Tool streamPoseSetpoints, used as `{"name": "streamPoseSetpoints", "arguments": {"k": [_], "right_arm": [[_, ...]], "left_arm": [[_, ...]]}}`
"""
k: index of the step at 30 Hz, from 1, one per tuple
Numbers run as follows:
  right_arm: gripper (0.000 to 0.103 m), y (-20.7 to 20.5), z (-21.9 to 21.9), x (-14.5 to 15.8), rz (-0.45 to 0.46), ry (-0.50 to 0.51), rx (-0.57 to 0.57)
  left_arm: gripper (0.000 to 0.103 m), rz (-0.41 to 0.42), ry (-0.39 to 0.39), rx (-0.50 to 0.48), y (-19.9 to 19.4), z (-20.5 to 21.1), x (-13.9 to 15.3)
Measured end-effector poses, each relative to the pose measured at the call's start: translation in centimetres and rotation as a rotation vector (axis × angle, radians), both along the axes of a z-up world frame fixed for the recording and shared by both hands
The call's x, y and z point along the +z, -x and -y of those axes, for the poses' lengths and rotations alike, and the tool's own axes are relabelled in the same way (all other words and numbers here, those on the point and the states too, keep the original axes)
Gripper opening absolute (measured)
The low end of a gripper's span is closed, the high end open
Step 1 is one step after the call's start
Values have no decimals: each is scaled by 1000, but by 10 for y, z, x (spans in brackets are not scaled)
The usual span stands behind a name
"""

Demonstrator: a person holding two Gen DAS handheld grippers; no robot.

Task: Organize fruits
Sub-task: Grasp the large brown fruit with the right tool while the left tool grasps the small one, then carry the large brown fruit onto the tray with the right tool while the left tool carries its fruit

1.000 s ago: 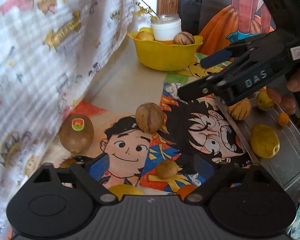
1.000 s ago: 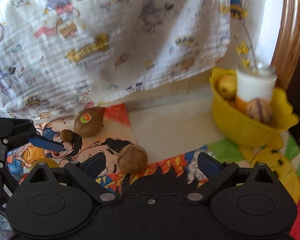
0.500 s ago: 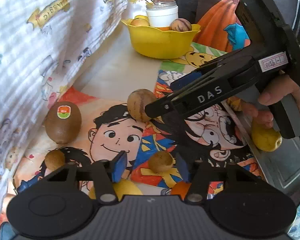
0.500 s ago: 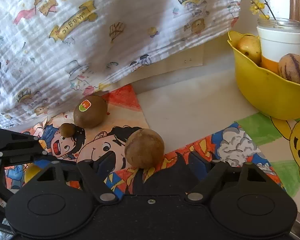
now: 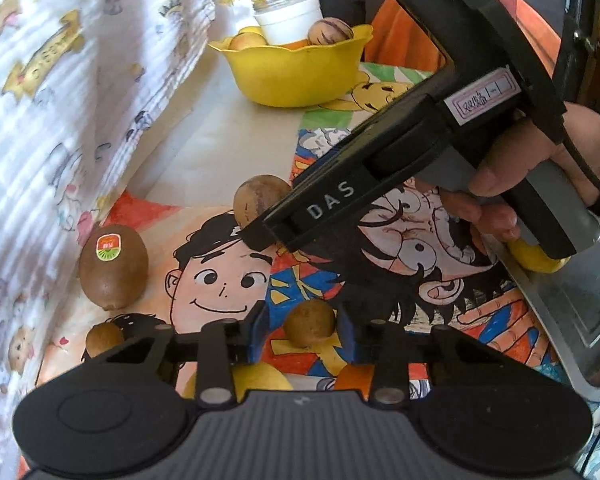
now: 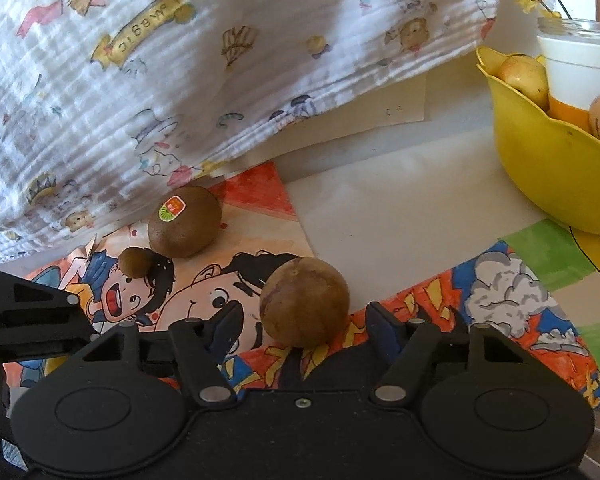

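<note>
Round brown fruit [image 6: 304, 304] — firm-looking, apt to roll — sits between our spread right gripper [image 6: 304, 320] pads; we'd pinch its widest middle.

We get bright daylight through the printed cloth [image 6: 204, 80] — it glows, stripes of shadow across it. Heavy fisheye bending at the edges, corners black. The metal tray [image 5: 580, 300] shows pale glare; the cartoon mat [image 5: 228, 280] stays sharp.

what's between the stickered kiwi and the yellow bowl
In the right wrist view, nothing stands between the kiwi and the yellow bowl: only bare pale tabletop and the drawing's red corner. The round brown fruit sits nearer the camera.
</note>
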State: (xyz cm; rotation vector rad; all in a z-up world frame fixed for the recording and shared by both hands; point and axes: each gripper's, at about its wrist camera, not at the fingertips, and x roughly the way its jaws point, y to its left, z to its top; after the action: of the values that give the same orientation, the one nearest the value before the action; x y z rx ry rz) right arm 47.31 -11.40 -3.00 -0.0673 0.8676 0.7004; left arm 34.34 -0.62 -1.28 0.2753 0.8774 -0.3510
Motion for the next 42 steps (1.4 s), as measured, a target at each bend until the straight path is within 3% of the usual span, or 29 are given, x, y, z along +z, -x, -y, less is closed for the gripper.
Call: {"name": "streamPoseSetpoints", "arguments": {"k": [8, 16, 26, 34, 42], "right_arm": [[63, -4, -1, -2, -4, 1, -16], [55, -5, -3, -2, 0, 5, -16], [50, -1, 7, 1, -22, -19, -30], [50, 14, 33, 21, -26, -54, -58], [50, 53, 80, 60, 31, -103, -106]], "left_arm": [[32, 13, -38, -37, 3, 6, -3], [31, 18, -63, -52, 4, 9, -3], [30, 23, -27, 8, 4, 3, 0], [30, 36, 11, 52, 9, 2, 7], [30, 93, 59, 78, 23, 11, 35]]}}
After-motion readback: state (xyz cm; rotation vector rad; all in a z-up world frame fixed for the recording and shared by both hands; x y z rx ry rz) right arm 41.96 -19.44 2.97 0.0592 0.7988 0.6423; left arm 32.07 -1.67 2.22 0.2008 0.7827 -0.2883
